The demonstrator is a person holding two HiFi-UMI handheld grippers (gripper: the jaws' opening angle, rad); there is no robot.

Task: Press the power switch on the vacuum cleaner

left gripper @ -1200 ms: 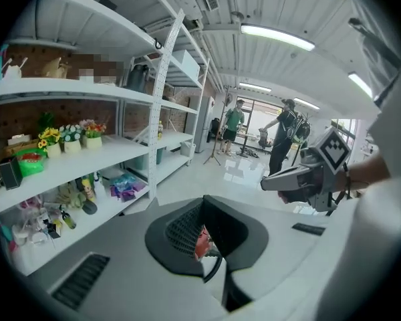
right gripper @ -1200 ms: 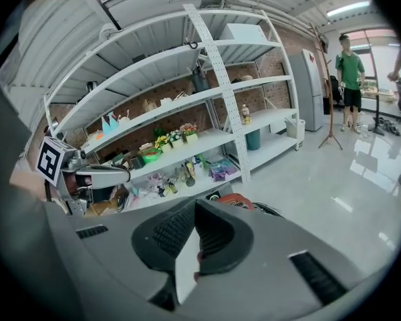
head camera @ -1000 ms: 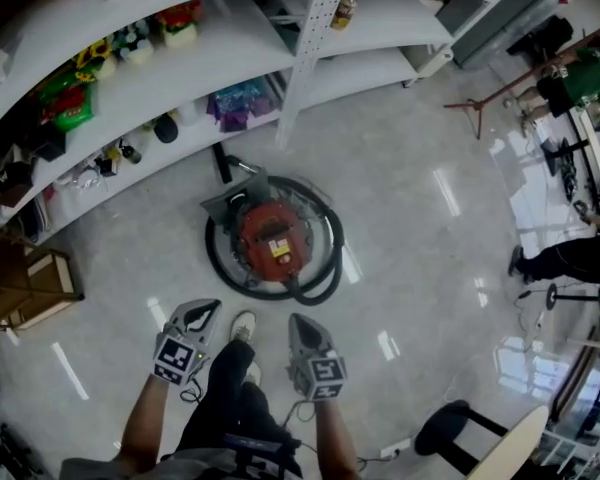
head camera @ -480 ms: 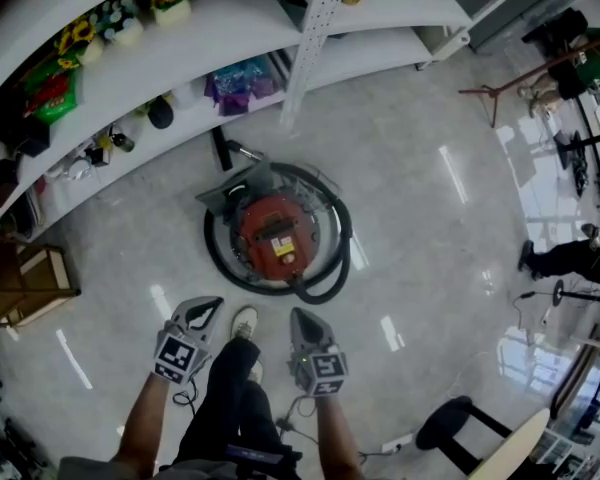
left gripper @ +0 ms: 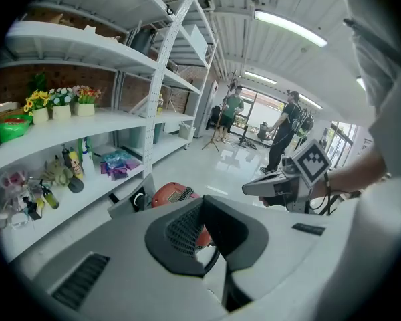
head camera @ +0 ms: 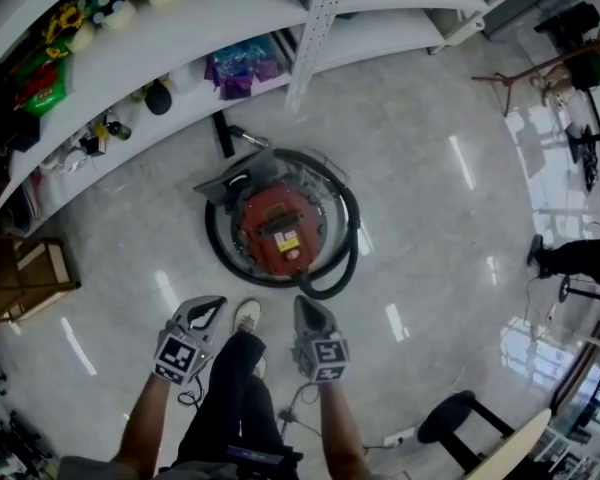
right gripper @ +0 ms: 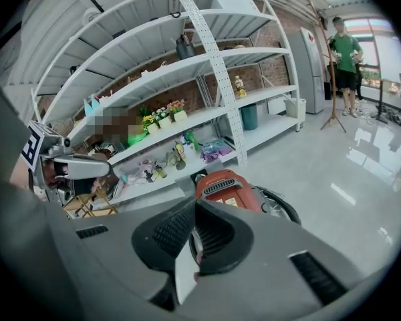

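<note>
Left gripper point(head camera: 213, 304) first: jaws pressed together at the tips, nothing caught in them. My right gripper point(head camera: 302, 302) is the same, tips closed on each other and empty. Both hang in the air on my side of the vacuum cleaner point(head camera: 279, 230), pointing at it but clear of it, neither one touching. My white shoe point(head camera: 245, 317) sits on the floor point(head camera: 420, 158) between the two grippers, also on the near side of the vacuum cleaner.

The vacuum cleaner itself is a round red one standing on the floor, with a yellowish label on top. A thick black hose point(head camera: 346, 250) is looped almost all the way around it, lying against its base. A grey flap or lid sticks out on its far-left side. I honestly can't pick out the power switch from any of the views.

Beyond the vacuum cleaner runs a long row of white shelves point(head camera: 210, 23). The low shelf nearest it holds a purple packet point(head camera: 242, 72) and some small bottles point(left gripper: 71, 163), and the shelf above has little flower pots point(left gripper: 56, 105). Off to the left of the vacuum cleaner there's a wooden frame point(head camera: 25, 280). Well to its right is a tripod point(head camera: 508, 81), a person point(head camera: 580, 259) stands further right, and a black stool point(head camera: 450, 426) is near right, behind my right gripper.
</note>
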